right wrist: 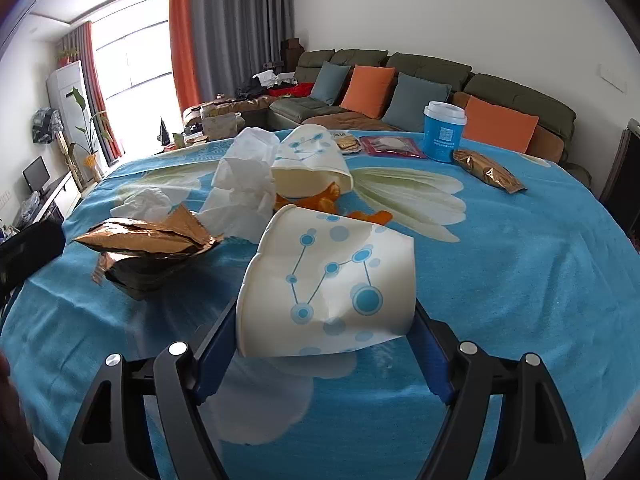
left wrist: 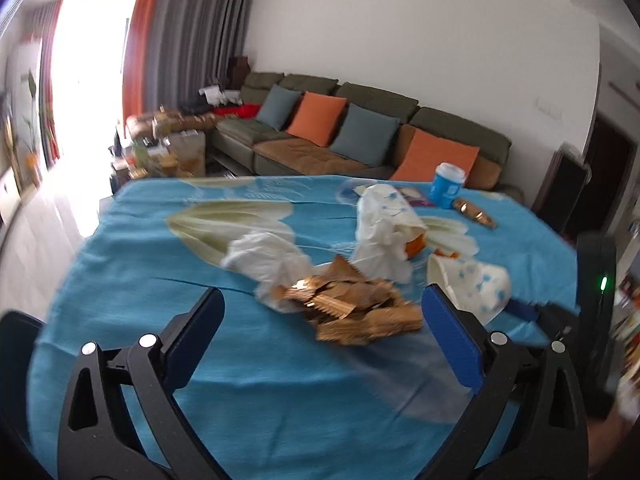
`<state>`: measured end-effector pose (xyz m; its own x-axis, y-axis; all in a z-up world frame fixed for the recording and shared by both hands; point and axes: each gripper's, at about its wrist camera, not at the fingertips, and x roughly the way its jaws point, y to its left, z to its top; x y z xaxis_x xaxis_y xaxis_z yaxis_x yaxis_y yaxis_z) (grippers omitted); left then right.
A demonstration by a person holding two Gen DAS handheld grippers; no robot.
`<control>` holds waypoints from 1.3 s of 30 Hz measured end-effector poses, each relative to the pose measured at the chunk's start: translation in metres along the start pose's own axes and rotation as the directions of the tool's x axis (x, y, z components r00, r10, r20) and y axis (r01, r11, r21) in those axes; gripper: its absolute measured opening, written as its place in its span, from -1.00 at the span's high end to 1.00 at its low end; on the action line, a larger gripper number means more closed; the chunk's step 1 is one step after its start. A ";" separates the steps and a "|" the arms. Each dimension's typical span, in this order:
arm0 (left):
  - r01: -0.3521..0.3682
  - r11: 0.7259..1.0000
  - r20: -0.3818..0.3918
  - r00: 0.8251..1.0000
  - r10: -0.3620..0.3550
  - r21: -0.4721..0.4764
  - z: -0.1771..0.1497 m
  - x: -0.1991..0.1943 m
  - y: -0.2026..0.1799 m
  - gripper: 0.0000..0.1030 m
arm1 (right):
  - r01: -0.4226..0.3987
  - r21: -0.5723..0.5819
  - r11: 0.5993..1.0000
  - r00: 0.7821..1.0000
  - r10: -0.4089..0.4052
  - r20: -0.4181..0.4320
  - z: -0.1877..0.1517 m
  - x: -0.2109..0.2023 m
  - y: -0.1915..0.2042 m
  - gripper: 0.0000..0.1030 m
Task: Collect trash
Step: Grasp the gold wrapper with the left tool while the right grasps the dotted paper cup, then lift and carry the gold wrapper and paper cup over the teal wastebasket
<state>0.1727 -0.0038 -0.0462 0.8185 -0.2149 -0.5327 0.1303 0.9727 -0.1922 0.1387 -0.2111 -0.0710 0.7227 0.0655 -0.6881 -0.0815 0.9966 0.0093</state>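
We are clearing litter from a table under a blue cloth (right wrist: 520, 280). Our right gripper (right wrist: 324, 344) has a crumpled paper cup (right wrist: 328, 284) lying on its side between its blue pads (right wrist: 212, 352). The pads sit against the cup's sides, and its wall is already dented, so we judge the grab is under way. Next we would need a gentle squeeze and a lift, since the thin cup crushes easily.

Our left gripper (left wrist: 320, 340) is spread wide and empty, facing a heap of gold wrappers (left wrist: 352, 304) just ahead. White tissues (right wrist: 248, 176), a second cup (right wrist: 316, 160) and orange peel (right wrist: 320, 200) lie beyond, mid-table.
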 end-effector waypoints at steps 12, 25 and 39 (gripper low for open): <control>0.011 0.994 -0.115 0.993 -0.024 -0.113 -0.005 0.037 0.001 -0.09 | -0.049 0.014 0.999 0.999 0.049 -0.006 -0.003 0.003 -0.008 -0.48; 0.030 0.979 -0.082 0.996 -0.047 -0.203 0.003 0.041 0.016 0.90 | -0.059 0.015 0.998 0.998 0.059 -0.011 -0.004 0.004 -0.009 -0.48; 0.126 0.980 0.064 0.991 -0.117 -0.156 0.015 -0.015 0.012 0.94 | -0.062 0.023 0.998 0.995 0.059 0.084 0.003 -0.021 -0.012 -0.48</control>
<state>0.1706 0.0125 -0.0280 0.8317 -0.3213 -0.4529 0.1431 0.9120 -0.3843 0.1260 -0.2247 -0.0544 0.7717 0.1286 -0.6229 -0.1101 0.9916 0.0682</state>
